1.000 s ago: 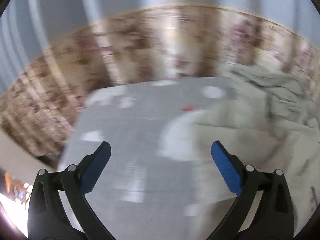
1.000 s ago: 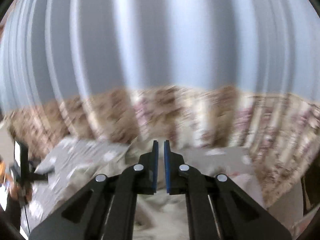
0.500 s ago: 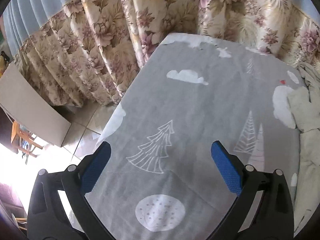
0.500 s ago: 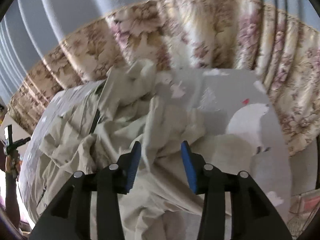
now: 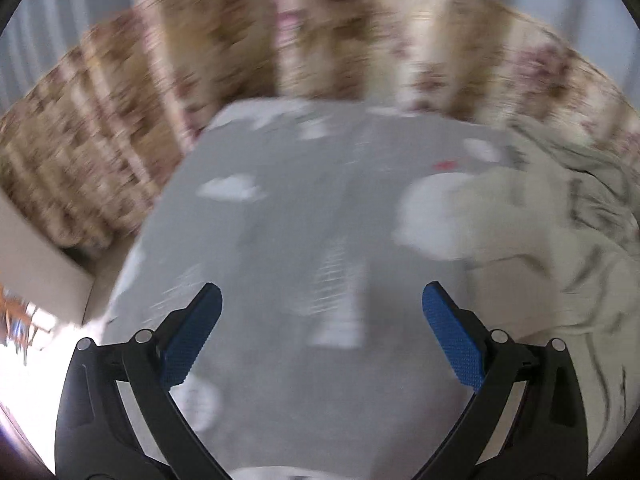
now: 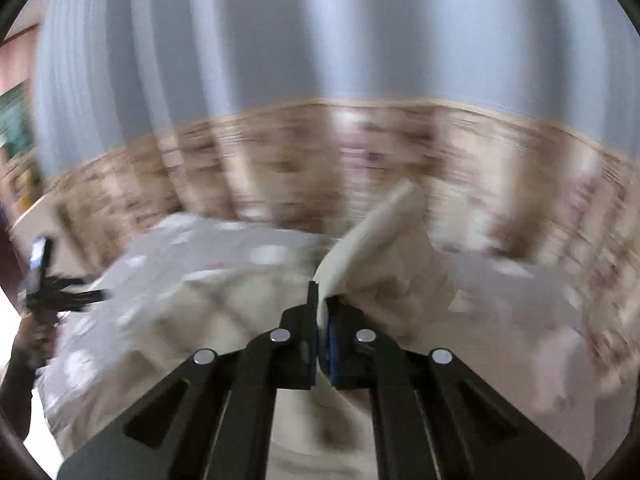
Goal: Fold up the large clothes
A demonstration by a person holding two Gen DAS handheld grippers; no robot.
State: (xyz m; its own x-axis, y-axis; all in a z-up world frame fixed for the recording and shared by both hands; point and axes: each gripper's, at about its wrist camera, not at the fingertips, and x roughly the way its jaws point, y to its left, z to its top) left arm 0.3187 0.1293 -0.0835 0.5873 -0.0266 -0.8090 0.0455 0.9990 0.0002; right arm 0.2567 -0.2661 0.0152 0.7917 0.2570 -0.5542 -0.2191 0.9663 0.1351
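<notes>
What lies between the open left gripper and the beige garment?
Only bare grey printed bedsheet, in the left wrist view, separates the left gripper from the beige garment.

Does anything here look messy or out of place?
Only the beige garment: it lies crumpled in a heap on the grey patterned sheet, one edge pinched up by the right gripper. The left gripper is open, holding nothing.

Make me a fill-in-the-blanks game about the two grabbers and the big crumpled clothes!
1. The right gripper is shut on a fold of the beige ____.
2. The left gripper has its fingers wide ____.
3. The pads on those fingers are colored ____.
4. The grey sheet under the left gripper has ____ shapes printed on it.

Missing words: garment; open; blue; white
</notes>
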